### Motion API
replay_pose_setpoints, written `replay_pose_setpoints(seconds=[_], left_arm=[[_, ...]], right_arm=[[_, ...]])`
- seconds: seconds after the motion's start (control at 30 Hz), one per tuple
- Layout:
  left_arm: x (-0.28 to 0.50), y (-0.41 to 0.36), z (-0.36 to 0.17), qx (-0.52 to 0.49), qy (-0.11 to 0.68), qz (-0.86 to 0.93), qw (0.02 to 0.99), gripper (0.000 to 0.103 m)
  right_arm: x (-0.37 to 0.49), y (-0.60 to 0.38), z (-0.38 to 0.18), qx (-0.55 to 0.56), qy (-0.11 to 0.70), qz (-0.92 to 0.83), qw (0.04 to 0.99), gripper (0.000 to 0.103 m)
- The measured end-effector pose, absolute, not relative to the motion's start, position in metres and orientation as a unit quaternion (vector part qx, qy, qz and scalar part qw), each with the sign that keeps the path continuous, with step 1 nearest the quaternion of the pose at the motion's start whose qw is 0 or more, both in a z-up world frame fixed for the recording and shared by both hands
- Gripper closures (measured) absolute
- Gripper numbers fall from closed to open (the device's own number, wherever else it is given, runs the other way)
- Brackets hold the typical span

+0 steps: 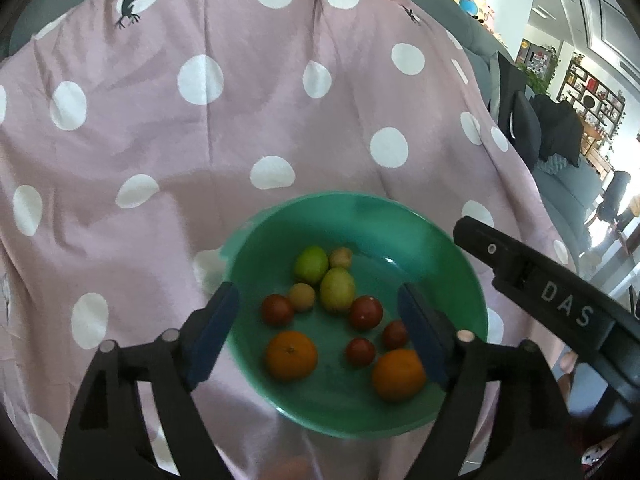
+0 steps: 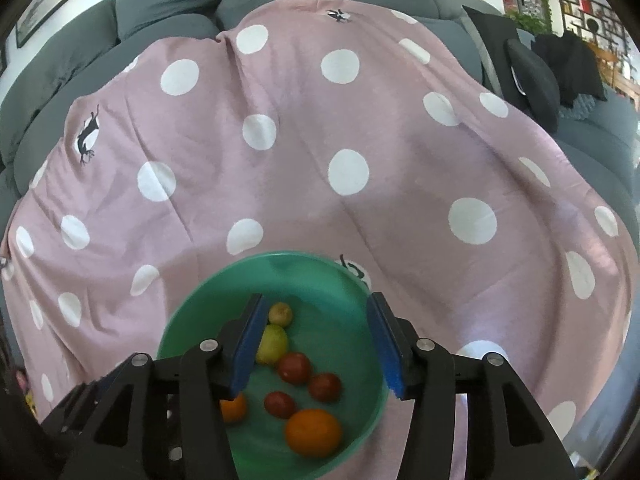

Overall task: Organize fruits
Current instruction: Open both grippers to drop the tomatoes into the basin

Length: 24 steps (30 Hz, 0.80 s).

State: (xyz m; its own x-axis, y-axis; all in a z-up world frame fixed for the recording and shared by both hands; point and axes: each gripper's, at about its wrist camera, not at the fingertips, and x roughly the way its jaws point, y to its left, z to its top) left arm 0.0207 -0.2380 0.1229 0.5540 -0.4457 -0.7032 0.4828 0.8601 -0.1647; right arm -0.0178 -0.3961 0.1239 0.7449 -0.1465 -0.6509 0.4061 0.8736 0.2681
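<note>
A green bowl (image 1: 404, 244) rests on a pink cloth with white dots (image 1: 240, 128). It holds two oranges (image 1: 291, 354), several red fruits (image 1: 366, 312), two green ones (image 1: 337, 289) and two small yellowish ones (image 1: 302, 297). My left gripper (image 1: 318, 296) stands open over the bowl, its blue pads wide apart and touching no fruit. In the right wrist view my right gripper (image 2: 316, 304) is open above the same bowl (image 2: 328, 280). An orange (image 2: 313, 431) and red fruits (image 2: 295, 367) lie below it. Its left finger partly hides a second orange (image 2: 236, 408).
The cloth (image 2: 360, 120) covers a grey sofa (image 2: 168, 4). The right gripper's black body (image 1: 540, 284) reaches in beside the bowl's right rim. Dark cushions (image 2: 536, 76) and shelves lie beyond the cloth at the right.
</note>
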Motion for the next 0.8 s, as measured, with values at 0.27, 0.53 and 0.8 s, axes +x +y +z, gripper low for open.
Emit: replay_pose_setpoints(seconds=[0.27,0.53,0.8], left_arm=[[0.016,-0.228,0.132,0.008,0.388,-0.266,0.882,0.018],[0.016,-0.222,0.133,-0.004,0.388,-0.267,0.882,0.018],[0.013,-0.211,0.137,-0.015,0.377,-0.263,0.888,0.018]], right_arm=[[-0.024,-0.394,0.131,0.189,0.315,-0.161,0.916,0.050],[-0.027,-0.391,0.136,0.181,0.310,-0.166,0.919,0.050],[-0.028,-0.386,0.139,0.174,0.306,-0.162,0.922,0.050]])
